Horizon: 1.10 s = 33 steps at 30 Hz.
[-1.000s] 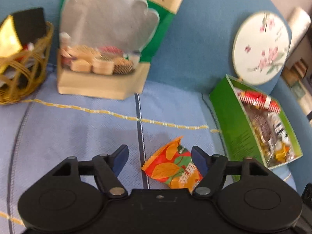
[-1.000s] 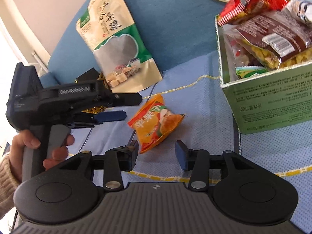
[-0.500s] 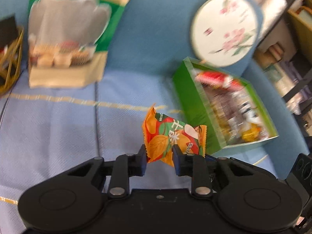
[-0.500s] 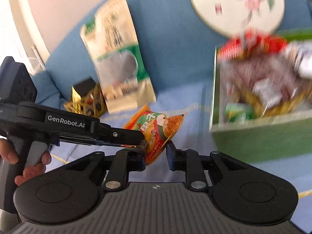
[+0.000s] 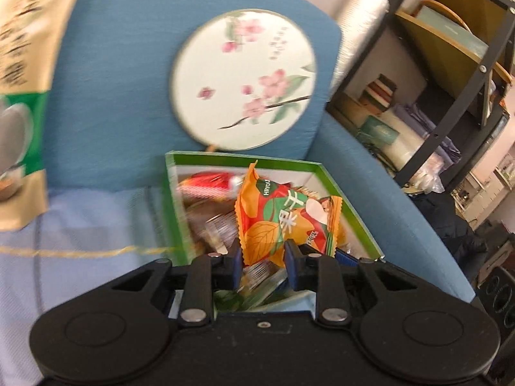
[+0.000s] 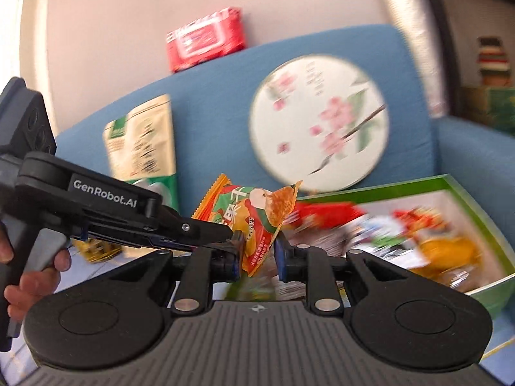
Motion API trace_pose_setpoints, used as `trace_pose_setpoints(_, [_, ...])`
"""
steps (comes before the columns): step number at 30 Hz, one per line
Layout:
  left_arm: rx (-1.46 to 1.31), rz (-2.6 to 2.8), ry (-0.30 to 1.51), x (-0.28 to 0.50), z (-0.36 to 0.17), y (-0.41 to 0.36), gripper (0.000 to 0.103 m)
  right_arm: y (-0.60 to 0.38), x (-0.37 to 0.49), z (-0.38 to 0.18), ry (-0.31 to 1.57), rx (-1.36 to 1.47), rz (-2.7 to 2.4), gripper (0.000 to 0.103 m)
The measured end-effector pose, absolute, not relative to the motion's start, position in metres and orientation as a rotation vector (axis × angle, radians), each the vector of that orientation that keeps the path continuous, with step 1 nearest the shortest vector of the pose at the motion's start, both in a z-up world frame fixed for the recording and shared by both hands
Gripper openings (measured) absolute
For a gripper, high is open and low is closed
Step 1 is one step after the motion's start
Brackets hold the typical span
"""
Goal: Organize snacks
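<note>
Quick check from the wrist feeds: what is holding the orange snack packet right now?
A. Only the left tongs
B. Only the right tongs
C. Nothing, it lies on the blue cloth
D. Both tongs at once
D: the orange snack packet is pinched by the left tongs in their own view, and the right wrist view shows the right tongs closed on its lower corner too, in front of the green box.

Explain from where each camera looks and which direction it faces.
Left wrist: on the left hand-held gripper, facing the green snack box and round fan; no body part shows.
Right wrist: on the right hand-held gripper, facing the sofa back; fingers on the left tool show.
Shared: the orange snack packet, pinched by both, plus box and fan.
</note>
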State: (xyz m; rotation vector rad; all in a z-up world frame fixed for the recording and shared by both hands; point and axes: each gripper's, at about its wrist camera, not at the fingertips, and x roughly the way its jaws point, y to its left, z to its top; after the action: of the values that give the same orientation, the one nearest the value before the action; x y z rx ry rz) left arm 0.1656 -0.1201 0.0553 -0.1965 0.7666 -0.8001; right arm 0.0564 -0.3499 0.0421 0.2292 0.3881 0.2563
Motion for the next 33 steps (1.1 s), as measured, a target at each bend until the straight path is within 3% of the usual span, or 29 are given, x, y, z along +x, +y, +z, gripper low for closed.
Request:
trace_pose_setpoints(8, [-0.131, -0.874, 0.729, 0.175, 0.058, -0.206, 0.031, -0.405, 0.068, 0.035, 0.356, 0.292, 0.077, 0.036])
trace_pose_setpoints(11, [-0.085, -0.863, 0.726, 0.18, 0.049, -0.23, 0.036, -0.421, 0.078, 0.023, 0.374, 0.334, 0.04, 0.036])
trace_pose_setpoints(12, [-0.073, -0.838, 0.719, 0.182, 0.045, -0.235, 0.052, -0.425, 0.082, 0.017, 0.373, 0.34, 0.032, 0.036])
trace_pose_setpoints(13, [-0.077, -0.815, 0.713, 0.182, 0.042, -0.235, 0.094, -0.427, 0.088, 0.011, 0.387, 0.337, 0.009, 0.041])
trace_pose_setpoints(14, [-0.09, -0.786, 0.709, 0.183, 0.039, -0.233, 0.103, -0.43, 0.092, 0.005, 0.417, 0.34, -0.028, 0.05])
trace_pose_setpoints(20, [-0.183, -0.658, 0.667, 0.175, 0.037, -0.188, 0.103, -0.439, 0.084, 0.006, 0.394, 0.388, -0.078, 0.092])
trace_pose_setpoints(22, [-0.163, -0.629, 0.644, 0.166, 0.038, -0.173, 0.103, -0.434, 0.077, 0.01, 0.382, 0.363, -0.079, 0.1])
trace_pose_setpoints(33, [-0.115, -0.447, 0.664, 0.075, 0.033, -0.108, 0.103, -0.369, 0.021, 0.041, 0.458, 0.082, -0.08, 0.103])
